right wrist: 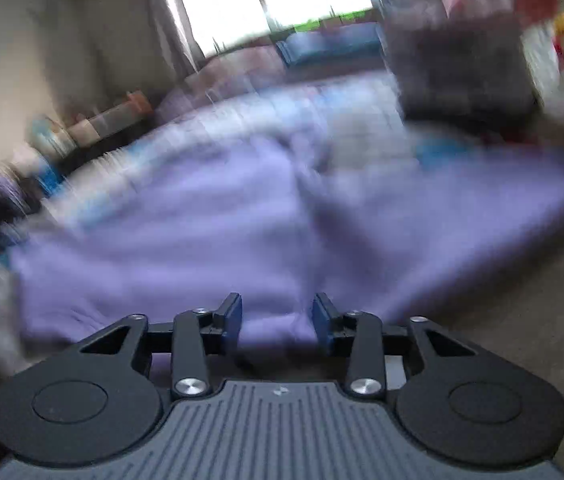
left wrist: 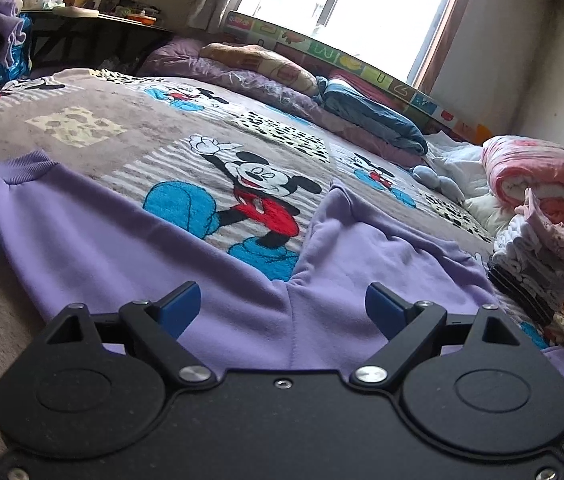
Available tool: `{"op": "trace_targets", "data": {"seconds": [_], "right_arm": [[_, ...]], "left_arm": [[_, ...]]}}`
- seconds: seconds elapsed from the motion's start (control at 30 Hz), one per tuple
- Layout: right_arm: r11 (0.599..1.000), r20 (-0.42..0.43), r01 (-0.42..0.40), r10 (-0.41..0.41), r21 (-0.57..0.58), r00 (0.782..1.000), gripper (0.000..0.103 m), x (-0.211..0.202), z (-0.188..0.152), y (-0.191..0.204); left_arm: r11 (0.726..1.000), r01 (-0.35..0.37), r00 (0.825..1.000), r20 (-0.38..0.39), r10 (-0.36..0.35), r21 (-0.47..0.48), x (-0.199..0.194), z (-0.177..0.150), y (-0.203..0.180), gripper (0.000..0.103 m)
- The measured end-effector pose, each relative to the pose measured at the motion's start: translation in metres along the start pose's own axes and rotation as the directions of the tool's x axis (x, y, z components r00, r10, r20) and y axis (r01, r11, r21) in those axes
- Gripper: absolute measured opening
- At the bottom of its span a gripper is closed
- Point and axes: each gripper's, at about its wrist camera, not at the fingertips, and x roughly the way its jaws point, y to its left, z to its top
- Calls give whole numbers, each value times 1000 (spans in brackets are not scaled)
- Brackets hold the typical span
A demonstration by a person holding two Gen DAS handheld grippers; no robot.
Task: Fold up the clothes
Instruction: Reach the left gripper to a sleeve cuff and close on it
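Blue pads tip the two fingers of the left gripper [left wrist: 282,308], which stand wide apart with nothing between them but the lilac cloth lying underneath. In the right wrist view the right gripper [right wrist: 276,322] has its two blue-padded fingers set closer together, still parted; a fold of lilac cloth sits in the gap, but the frame is badly blurred and I cannot tell whether the pads touch it.

One garment is in play: a pair of lilac trousers [left wrist: 242,304] spread flat on the bed, filling the lower middle of the left view. Its two legs fork away from the gripper in a V. The left leg runs to the middle left of the frame and ends in one ribbed cuff [left wrist: 22,170]; the right leg is shorter in view, rumpled and folded at its far end.

Between the legs shows the Mickey Mouse blanket [left wrist: 258,196], which stretches bare toward the upper middle. Along the far edge lie rolled quilts [left wrist: 362,108]. At the right edge, just beside the trousers, stands one stack of folded clothes [left wrist: 538,264], with a pink rolled blanket [left wrist: 542,172] behind it.
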Motion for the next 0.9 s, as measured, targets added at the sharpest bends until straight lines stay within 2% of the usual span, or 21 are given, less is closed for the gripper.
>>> {"op": "trace_targets", "data": {"seconds": [0.03, 0.1, 0.2, 0.27, 0.37, 0.4, 0.47, 0.57, 0.63, 0.7, 0.9], "right_arm": [[1000, 13, -4, 4, 9, 1000, 21, 0, 8, -1], [1000, 38, -14, 13, 27, 999, 28, 0, 25, -2], [998, 76, -28, 24, 54, 997, 29, 1, 49, -4], [997, 54, -31, 27, 68, 998, 29, 19, 68, -10], [991, -67, 64, -56, 119, 996, 28, 66, 83, -35], [986, -79, 87, -76, 144, 994, 18, 72, 85, -45], [972, -64, 113, -102, 204, 993, 15, 71, 89, -66], [967, -44, 135, -129, 215, 991, 21, 62, 94, -75], [968, -34, 125, -121, 217, 992, 27, 62, 101, -75], [975, -32, 100, -96, 198, 995, 29, 67, 112, -67], [990, -55, 18, -11, 139, 998, 34, 115, 159, -45]], "left_arm": [[1000, 5, 1000, 0, -5, 2, 1, 0, -1, 90], [1000, 15, 1000, -1, -15, 6, 2, 0, -4, 90], [1000, 14, 1000, -8, -14, 22, 5, -1, -7, 90], [1000, 18, 1000, -8, -18, 24, 4, -1, -7, 90], [999, 28, 1000, 1, -28, 39, 0, 4, -6, 90], [998, 38, 999, 2, -38, 44, -2, 6, -5, 90], [996, 63, 998, 4, -64, 56, -5, 11, -5, 90], [992, 97, 995, -5, -97, 85, -6, 17, -8, 90], [990, 101, 995, -36, -98, 95, 1, 21, -11, 90], [988, 104, 992, -77, -95, 118, 13, 28, -18, 90], [975, 113, 988, -123, -90, 193, 53, 66, -35, 90]]}}
